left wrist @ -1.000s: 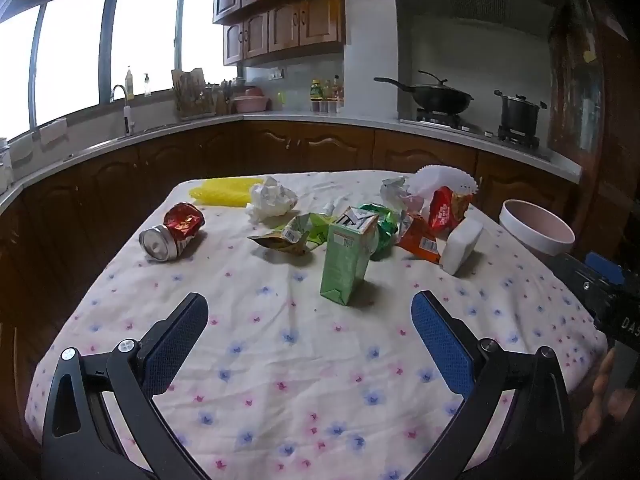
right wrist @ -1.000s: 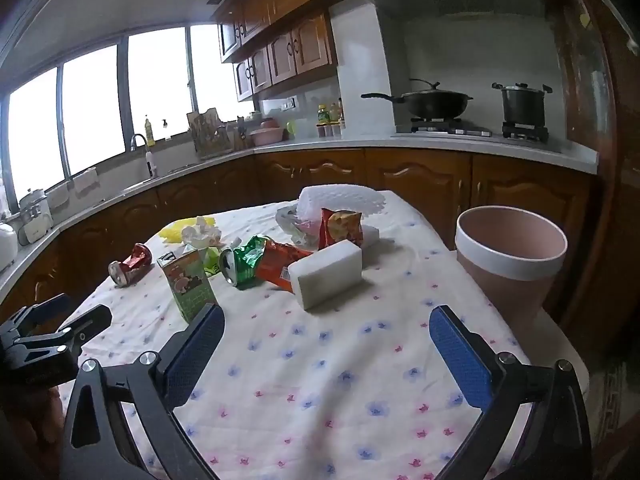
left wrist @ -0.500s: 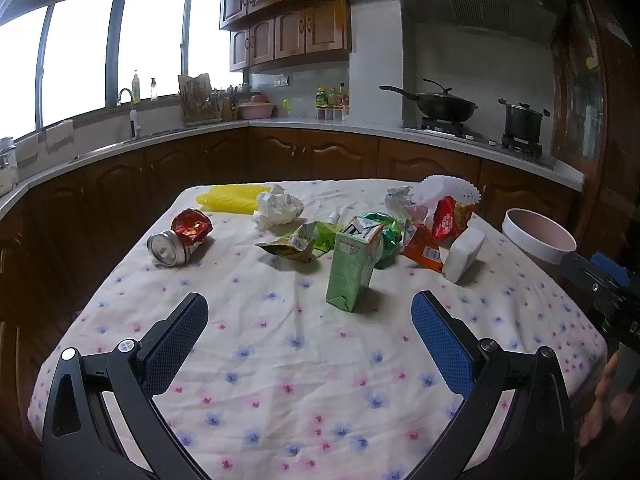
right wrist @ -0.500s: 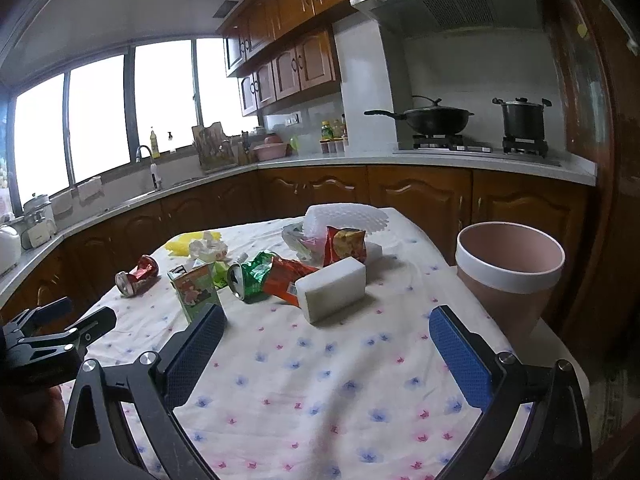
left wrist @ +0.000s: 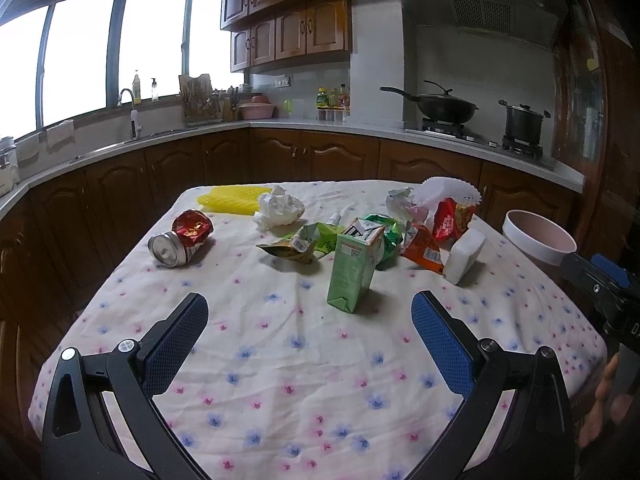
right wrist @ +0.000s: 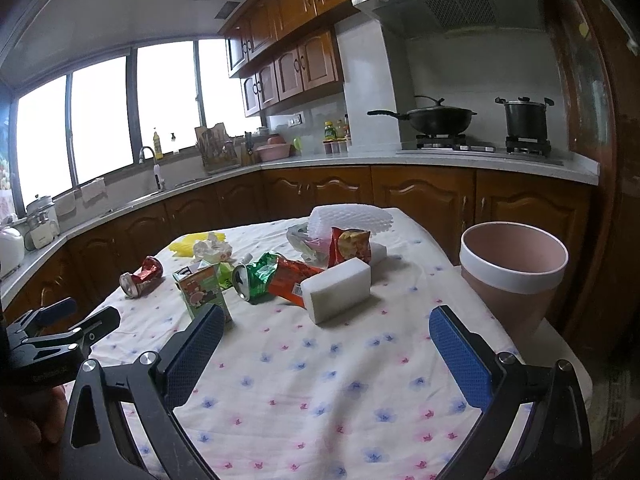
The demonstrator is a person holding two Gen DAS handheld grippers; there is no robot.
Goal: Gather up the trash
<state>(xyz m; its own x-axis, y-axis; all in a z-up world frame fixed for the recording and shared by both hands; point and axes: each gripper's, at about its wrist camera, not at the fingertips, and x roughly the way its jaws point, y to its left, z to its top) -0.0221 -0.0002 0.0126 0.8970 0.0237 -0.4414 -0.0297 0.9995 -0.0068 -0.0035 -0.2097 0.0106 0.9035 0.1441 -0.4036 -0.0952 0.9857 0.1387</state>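
Observation:
Trash lies on a table with a flowered cloth (left wrist: pixel 304 380): an upright green carton (left wrist: pixel 352 268), a crushed red can (left wrist: pixel 182 238), crumpled tissue (left wrist: pixel 278 208), yellow netting (left wrist: pixel 232 199), a green wrapper (left wrist: pixel 306 242), a green can (right wrist: pixel 254 282), an orange packet (left wrist: pixel 422 248), a red snack bag (left wrist: pixel 452 218), a white foam block (right wrist: pixel 336 290) and white foam netting (right wrist: pixel 350 220). A pink bin (right wrist: pixel 512 276) stands at the table's right edge. My left gripper (left wrist: pixel 310 332) is open and empty, short of the carton. My right gripper (right wrist: pixel 326 352) is open and empty, short of the foam block.
Wooden cabinets and a grey counter (left wrist: pixel 360 126) run behind the table, with a sink (left wrist: pixel 132 120) on the left and a wok (left wrist: pixel 444 108) and a pot (left wrist: pixel 522 122) on the stove. The other gripper shows at each view's edge.
Both views have drawn back and tilted up a little, so the table and trash sit lower and farther. Both grippers stay open and empty. Nothing on the table has moved.

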